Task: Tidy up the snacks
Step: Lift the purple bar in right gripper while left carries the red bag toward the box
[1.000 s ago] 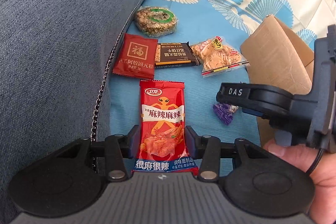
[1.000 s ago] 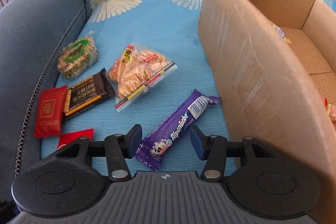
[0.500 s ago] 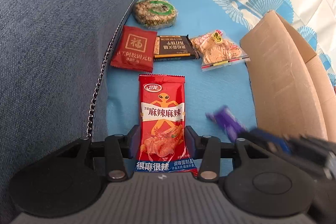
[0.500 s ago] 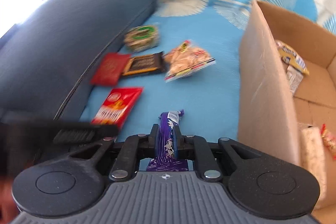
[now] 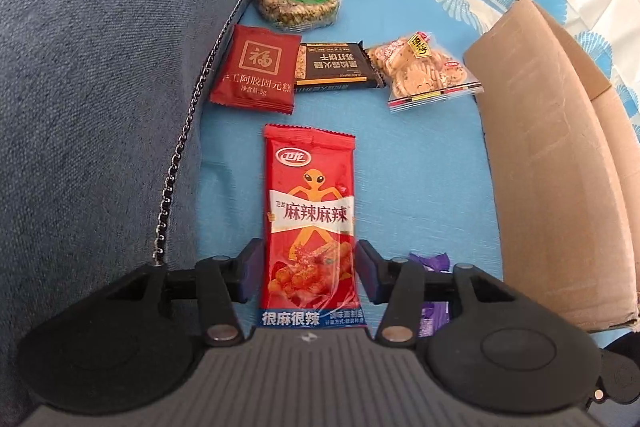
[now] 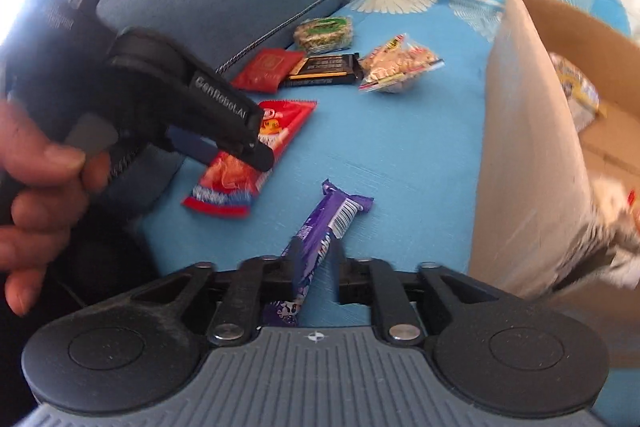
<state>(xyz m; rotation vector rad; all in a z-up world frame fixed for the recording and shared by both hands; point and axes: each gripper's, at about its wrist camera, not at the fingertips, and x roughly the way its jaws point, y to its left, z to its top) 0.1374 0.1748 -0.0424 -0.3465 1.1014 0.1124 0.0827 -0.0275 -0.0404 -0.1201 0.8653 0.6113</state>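
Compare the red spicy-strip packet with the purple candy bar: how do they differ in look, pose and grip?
The red spicy-strip packet is broad and flat; the purple candy bar is slim and long. The packet lies flat on the blue cover, while the bar seems tilted up off it. The left gripper straddles the packet with jaws open; the right gripper has one finger against the bar and a gap on the other side. Both are sealed snacks outside the cardboard box.

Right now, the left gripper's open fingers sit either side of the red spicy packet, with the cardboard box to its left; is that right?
Not quite: the left wrist view shows the cardboard box to the right of the red spicy packet, not the left. The left gripper does have its open fingers either side of that packet.
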